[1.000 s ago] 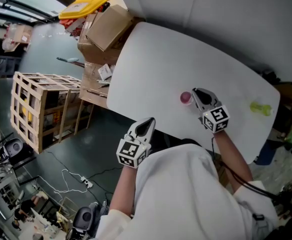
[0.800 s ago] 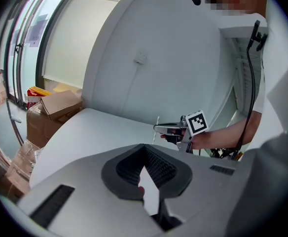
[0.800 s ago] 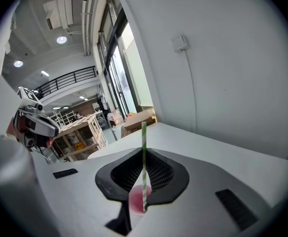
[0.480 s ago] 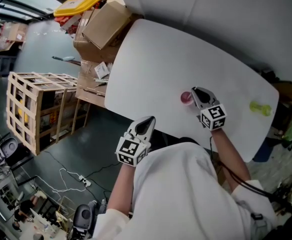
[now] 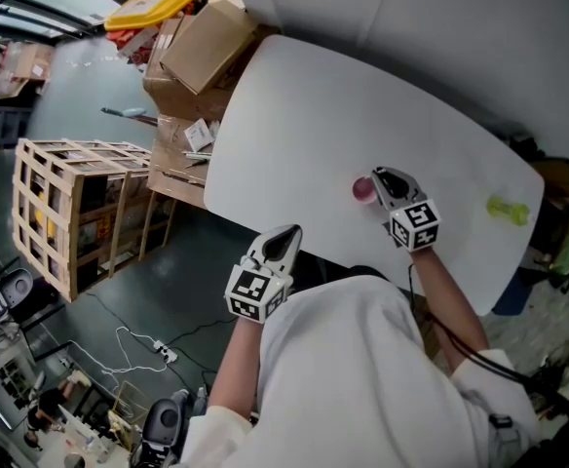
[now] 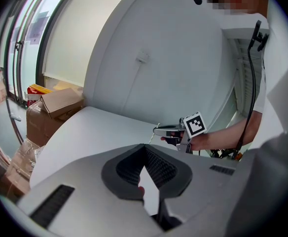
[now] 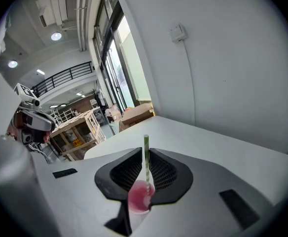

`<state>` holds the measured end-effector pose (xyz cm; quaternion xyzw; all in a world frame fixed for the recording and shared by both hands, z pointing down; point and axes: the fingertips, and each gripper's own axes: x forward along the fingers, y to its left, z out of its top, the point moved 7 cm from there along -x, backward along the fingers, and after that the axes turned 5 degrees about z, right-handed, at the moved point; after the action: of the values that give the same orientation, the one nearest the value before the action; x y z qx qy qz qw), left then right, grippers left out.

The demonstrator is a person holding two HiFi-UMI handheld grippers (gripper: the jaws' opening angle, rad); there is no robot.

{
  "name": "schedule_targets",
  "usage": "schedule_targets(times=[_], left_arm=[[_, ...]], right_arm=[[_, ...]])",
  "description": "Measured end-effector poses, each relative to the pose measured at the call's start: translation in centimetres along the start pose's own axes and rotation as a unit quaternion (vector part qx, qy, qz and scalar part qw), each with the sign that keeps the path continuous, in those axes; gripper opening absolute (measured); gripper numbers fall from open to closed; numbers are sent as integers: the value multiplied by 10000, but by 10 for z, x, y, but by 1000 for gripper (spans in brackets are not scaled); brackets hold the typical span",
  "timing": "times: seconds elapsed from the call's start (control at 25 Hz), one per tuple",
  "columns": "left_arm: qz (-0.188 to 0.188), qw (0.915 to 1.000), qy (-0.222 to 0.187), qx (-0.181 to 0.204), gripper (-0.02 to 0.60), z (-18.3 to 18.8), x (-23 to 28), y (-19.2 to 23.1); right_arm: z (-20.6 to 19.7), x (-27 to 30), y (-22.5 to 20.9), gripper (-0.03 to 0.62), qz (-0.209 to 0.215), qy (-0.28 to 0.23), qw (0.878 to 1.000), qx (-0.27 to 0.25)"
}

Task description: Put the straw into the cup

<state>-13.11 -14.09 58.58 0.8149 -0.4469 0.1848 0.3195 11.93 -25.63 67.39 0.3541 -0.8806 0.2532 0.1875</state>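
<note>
A small pink cup [image 5: 362, 189] stands on the white table [image 5: 304, 125] near its front edge. My right gripper [image 5: 388, 181] hovers just right of the cup. In the right gripper view its jaws [image 7: 146, 159] are shut on a green-and-white striped straw [image 7: 146, 143] that stands upright, its lower end down in the pink cup [image 7: 140, 197]. My left gripper [image 5: 284, 243] hangs off the table's front edge, close to the person's body. Its jaws [image 6: 144, 147] meet at the tips with nothing in them.
A yellow-green object [image 5: 507, 210] lies at the table's right end. Left of the table are cardboard boxes [image 5: 207, 47] and a wooden crate [image 5: 80, 213] on the dark floor. A white wall runs behind the table.
Hardly anything: the head view has shifted slightly, and both grippers hold their places with the straw still over the cup.
</note>
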Motion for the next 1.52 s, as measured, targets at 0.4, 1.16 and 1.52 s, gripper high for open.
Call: schedule_targets(times=[0.4,1.16,1.52], left_arm=[[67,9999,-69,48,2,0,-8,-9],[238,9990,-333,184,2,-5,-29,-34],[281,9986,-410,191,2,-13,-42,-41]], right_arm=[[13,-12,-5,89,-98,-149,9998,-80],[21,-67,-18,89,-479,-522,9972,-248],[11,-87,-6,75,-443,-589,9970,-243]])
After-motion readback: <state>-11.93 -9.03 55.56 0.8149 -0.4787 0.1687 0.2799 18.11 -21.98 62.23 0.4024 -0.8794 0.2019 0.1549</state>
